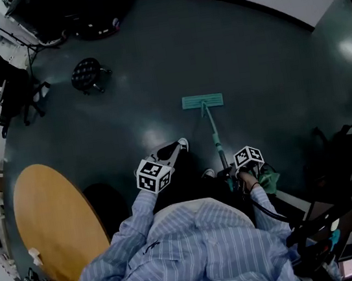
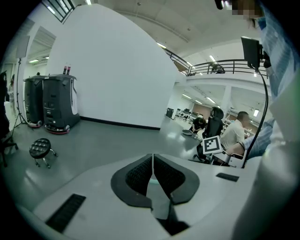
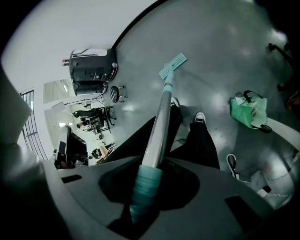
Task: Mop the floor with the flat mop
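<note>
Head view, left to right. At lower left stands a round wooden table (image 1: pixel 54 226). At upper left is a black wheeled stool (image 1: pixel 87 73), well apart from the mop.

Left of centre, my left gripper (image 1: pixel 154 172) is raised off the floor. Its own view shows the two ribbed jaws pressed together with nothing between them.

Just above it, my black-and-white shoe (image 1: pixel 172 148) rests on the dark grey-green floor (image 1: pixel 249 60).

At centre lies the teal flat mop (image 1: pixel 202 101). Its rectangular head is flat on the floor, with its long side running across the frame. The metal handle (image 1: pixel 215 137) runs from the head down and slightly right, so the mop's long axis points away from me toward the upper part of the frame.

At lower centre right, my right gripper (image 3: pixel 143 190) is clamped on the handle's teal ribbed grip, with the pole leaning out between the jaws.

A green bag (image 1: pixel 270 180) lies just right of this gripper, beside my feet.
</note>
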`<action>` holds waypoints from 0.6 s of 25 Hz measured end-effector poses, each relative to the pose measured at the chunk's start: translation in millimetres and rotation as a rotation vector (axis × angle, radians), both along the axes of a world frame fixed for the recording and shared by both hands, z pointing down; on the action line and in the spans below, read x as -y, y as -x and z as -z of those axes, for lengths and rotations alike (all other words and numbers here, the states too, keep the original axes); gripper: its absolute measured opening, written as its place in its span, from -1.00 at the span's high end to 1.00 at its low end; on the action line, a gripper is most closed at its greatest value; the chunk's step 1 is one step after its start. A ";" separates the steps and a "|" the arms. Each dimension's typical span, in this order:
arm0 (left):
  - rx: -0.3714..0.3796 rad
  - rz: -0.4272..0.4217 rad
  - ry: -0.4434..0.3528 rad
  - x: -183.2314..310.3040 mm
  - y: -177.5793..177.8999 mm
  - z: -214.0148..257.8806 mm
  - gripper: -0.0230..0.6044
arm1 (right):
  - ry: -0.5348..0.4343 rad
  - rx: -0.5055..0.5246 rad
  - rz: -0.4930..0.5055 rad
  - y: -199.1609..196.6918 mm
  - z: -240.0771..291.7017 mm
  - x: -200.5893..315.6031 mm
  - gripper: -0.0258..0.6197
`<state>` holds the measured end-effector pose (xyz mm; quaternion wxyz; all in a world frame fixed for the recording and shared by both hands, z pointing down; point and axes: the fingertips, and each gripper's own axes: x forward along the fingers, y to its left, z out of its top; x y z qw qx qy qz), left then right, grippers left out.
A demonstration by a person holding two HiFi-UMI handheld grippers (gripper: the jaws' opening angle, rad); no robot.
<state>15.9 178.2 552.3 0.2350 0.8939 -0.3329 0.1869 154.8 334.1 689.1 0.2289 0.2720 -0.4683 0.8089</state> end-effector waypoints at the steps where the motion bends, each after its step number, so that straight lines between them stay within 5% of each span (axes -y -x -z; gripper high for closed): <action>1: -0.007 0.014 0.004 7.0 2.7 -1.1 0.88 | -0.002 -0.004 0.004 -0.1 -0.8 6.9 0.66; 15: -0.046 0.078 0.072 183.3 39.1 -30.1 0.88 | -0.005 -0.025 0.006 4.9 -6.7 192.0 0.66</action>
